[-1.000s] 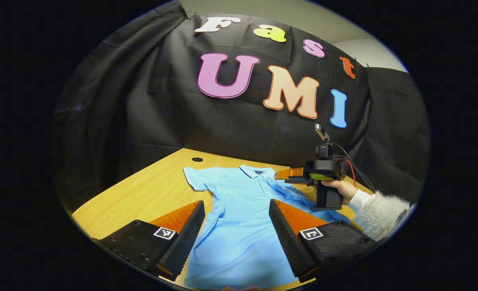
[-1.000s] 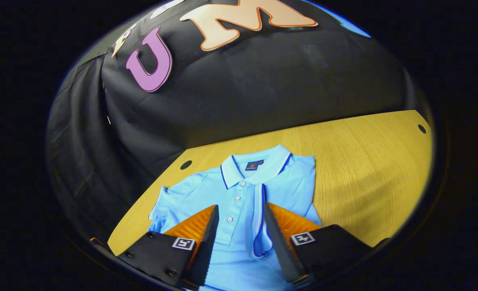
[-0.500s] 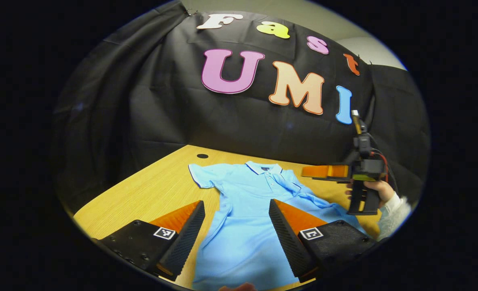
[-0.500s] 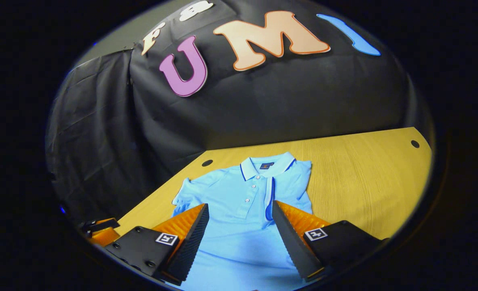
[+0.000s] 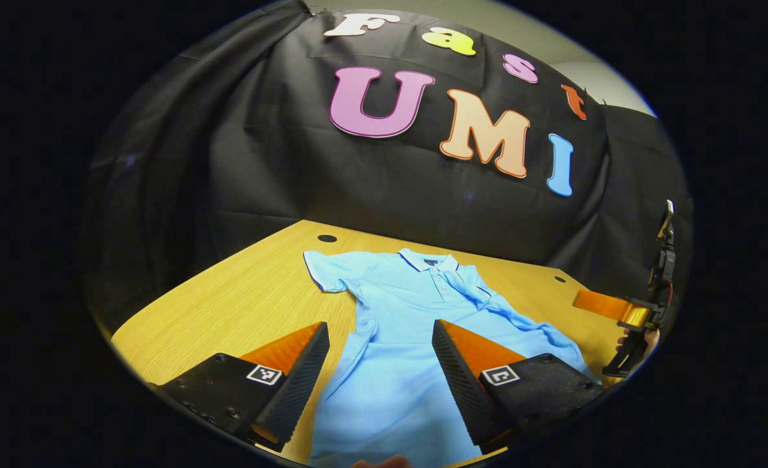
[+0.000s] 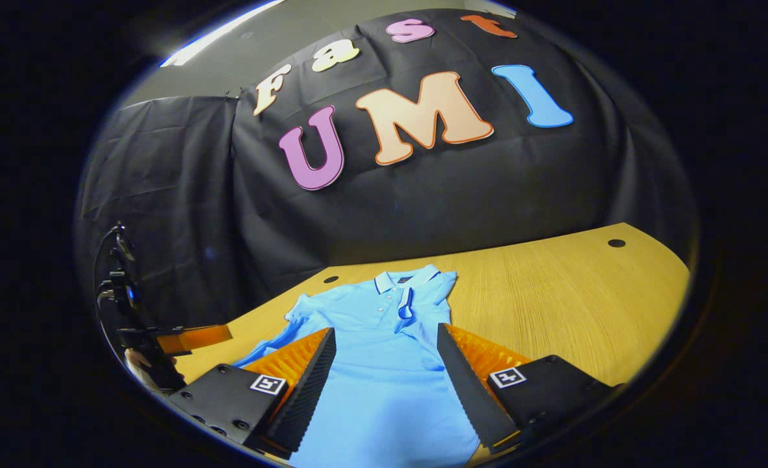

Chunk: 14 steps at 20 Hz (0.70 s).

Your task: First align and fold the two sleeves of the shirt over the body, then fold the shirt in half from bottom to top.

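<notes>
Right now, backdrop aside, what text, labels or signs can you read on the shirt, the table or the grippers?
Neck label of the polo shirt: a dark patch, too small to read.
Square markers on the left gripper and right gripper: black-and-white code patterns, no words.
Table: no writing visible.

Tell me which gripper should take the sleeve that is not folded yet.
Left, probably. The spread sleeve lies on the left gripper's side of the shirt, and that gripper is open. The right gripper, also open, sits nearer the sleeve already folded over the body.
</notes>
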Each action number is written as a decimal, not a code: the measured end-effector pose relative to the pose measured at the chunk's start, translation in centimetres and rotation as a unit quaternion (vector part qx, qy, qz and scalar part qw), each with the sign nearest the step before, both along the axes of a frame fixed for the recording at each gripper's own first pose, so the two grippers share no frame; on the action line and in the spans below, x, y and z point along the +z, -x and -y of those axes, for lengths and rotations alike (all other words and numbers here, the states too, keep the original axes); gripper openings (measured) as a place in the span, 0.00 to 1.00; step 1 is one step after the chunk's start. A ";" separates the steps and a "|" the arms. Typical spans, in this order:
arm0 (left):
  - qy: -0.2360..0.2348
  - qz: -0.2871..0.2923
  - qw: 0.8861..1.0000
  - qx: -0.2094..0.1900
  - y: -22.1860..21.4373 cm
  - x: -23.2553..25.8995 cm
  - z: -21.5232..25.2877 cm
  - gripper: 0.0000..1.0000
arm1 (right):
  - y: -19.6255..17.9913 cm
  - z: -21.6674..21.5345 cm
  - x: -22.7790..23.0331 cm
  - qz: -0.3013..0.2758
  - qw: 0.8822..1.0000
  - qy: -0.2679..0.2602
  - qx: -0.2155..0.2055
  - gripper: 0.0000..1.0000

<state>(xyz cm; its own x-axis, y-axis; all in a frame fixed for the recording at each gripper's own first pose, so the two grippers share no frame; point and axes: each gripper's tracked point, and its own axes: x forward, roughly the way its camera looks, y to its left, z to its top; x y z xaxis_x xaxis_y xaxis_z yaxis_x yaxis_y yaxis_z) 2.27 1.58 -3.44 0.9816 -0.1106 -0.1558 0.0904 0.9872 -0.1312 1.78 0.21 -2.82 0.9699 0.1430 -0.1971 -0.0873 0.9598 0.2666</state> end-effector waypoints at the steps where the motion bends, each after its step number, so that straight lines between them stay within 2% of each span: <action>1: -0.007 0.000 1.000 0.007 -0.4 0.0 -0.6 0.95 | 0.0 0.4 0.4 0.006 1.000 0.003 -0.004 0.97; 4: -0.028 0.002 0.999 0.025 -2.1 0.4 -2.3 0.95 | 0.9 1.4 0.8 0.015 0.999 0.022 -0.019 0.97; 6: -0.035 -0.006 0.999 0.023 -4.1 0.9 -2.9 0.94 | 1.6 1.8 0.9 0.014 0.999 0.029 -0.023 0.98; 10: -0.036 -0.039 0.998 0.017 -9.7 1.9 -4.2 0.94 | 2.0 2.4 1.9 0.025 0.999 0.036 -0.024 0.97; 12: -0.032 -0.058 0.998 0.010 -12.5 2.1 -4.3 0.95 | 2.1 3.6 1.5 0.020 0.999 0.033 -0.036 0.97; 14: -0.036 -0.075 0.996 0.018 -15.3 2.0 -5.1 0.94 | 2.1 4.7 1.4 0.018 0.998 0.028 -0.047 0.97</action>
